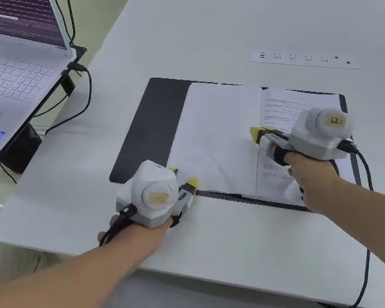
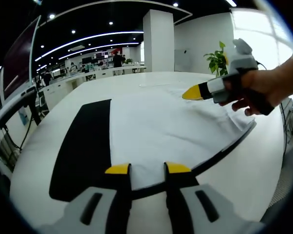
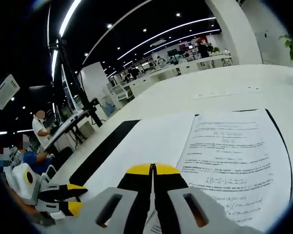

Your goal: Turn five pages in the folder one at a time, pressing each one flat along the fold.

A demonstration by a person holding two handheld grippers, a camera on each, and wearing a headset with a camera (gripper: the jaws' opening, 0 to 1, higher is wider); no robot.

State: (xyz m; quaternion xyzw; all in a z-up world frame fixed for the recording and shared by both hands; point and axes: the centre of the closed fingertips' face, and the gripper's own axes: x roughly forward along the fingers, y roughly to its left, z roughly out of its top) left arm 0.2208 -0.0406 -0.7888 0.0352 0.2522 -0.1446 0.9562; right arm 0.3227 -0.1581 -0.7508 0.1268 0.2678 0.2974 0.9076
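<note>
White tabletop [image 1: 199, 38] holds the open folder [image 1: 218, 135], long axis left-to-right, fold running away.

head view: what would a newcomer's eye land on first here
The open black folder lies on the white table, with a blank white page on its left half and a printed page on the right. Two yellow-tipped grippers stand out: the left gripper, jaws apart, at the folder's near edge, and the right gripper, jaws shut, by the fold. An open laptop sits at the far left.
</note>
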